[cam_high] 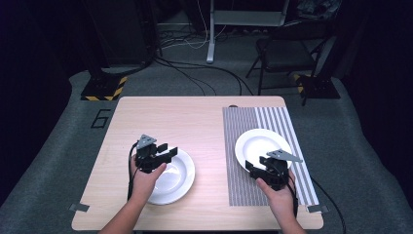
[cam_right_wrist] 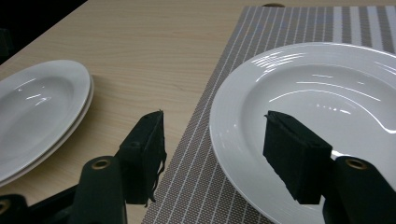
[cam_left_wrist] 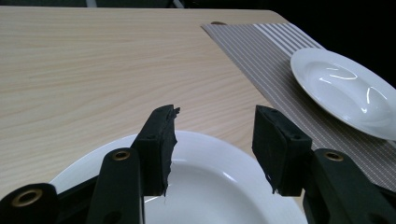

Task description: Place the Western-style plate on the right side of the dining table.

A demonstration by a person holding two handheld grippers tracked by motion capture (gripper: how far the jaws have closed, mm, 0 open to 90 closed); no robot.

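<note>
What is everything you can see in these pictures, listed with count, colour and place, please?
table: one, light wood, centre of the high view.
placemat: one, grey-and-white striped, on the table's right part.
single plate: one, white, on the placemat.
stacked plates: apparently two, white, on bare wood at the left.
folding chair: one, dark, on the floor beyond the table.
cables: several, black and white, on the floor behind.
left gripper: one, black, open above the stacked plates' rim.
right gripper: one, black, open astride the single plate's near rim.
</note>
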